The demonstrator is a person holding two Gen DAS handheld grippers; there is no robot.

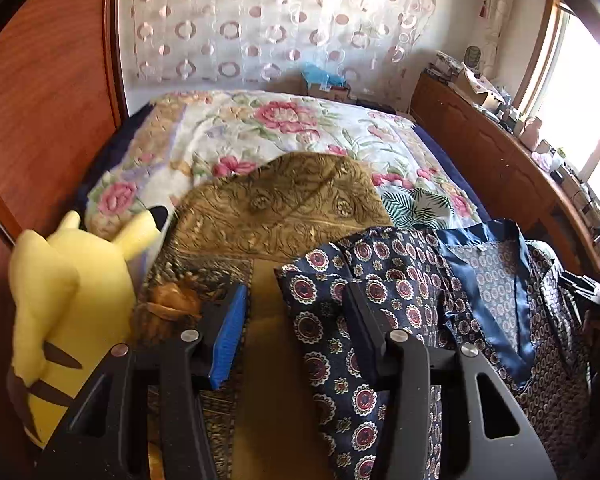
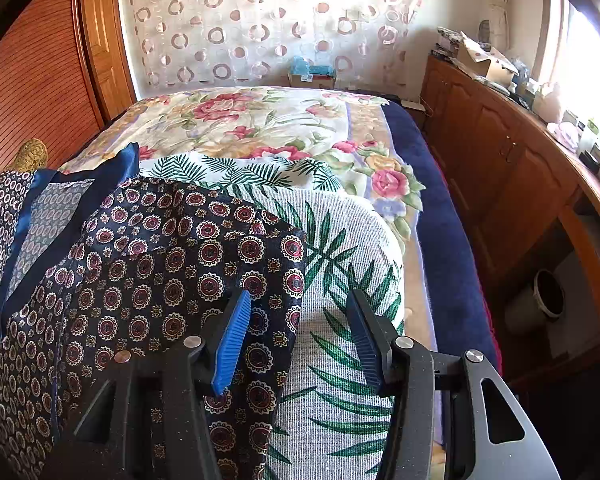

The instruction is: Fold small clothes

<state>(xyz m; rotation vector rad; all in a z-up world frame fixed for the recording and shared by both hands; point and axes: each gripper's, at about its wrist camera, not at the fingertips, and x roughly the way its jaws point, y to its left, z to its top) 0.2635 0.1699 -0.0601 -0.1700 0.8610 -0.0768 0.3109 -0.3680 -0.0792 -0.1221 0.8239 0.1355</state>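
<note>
Left wrist view: the left tool [image 1: 296, 304] points down at a bed [image 1: 456, 168] with its 2 blue-padded fingers [image 1: 230, 336] apart. The navy patterned garment [image 1: 340, 320] lies across the right half of the view, and its near left edge runs into the gap between the fingers; the right finger sits on the cloth, the left finger stands clear of it over a gold brocade cushion [image 1: 284, 204]. The pads do not press the fabric, so the tool is open. The garment's satin-blue collar [image 1: 488, 280] lies open to the right, showing a paler lining. A yellow plush toy [image 1: 60, 312] stands at the near left, against the cushion. A floral quilt [image 1: 268, 128] covers the far part of the bed.

Right wrist view: the right tool [image 2: 300, 320] is also open, its fingers [image 2: 232, 344] spread. The left finger rests over the right edge of the navy patterned garment [image 2: 172, 264], while the right finger hangs over a white cloth printed with green leaves [image 2: 340, 280]. Whether either pad touches fabric I cannot tell. The garment spreads from the centre to the near left, its collar [image 2: 80, 184] at the far left. A wooden cabinet [image 2: 500, 168] runs along the right wall under a window, its top crowded with small items.
</note>
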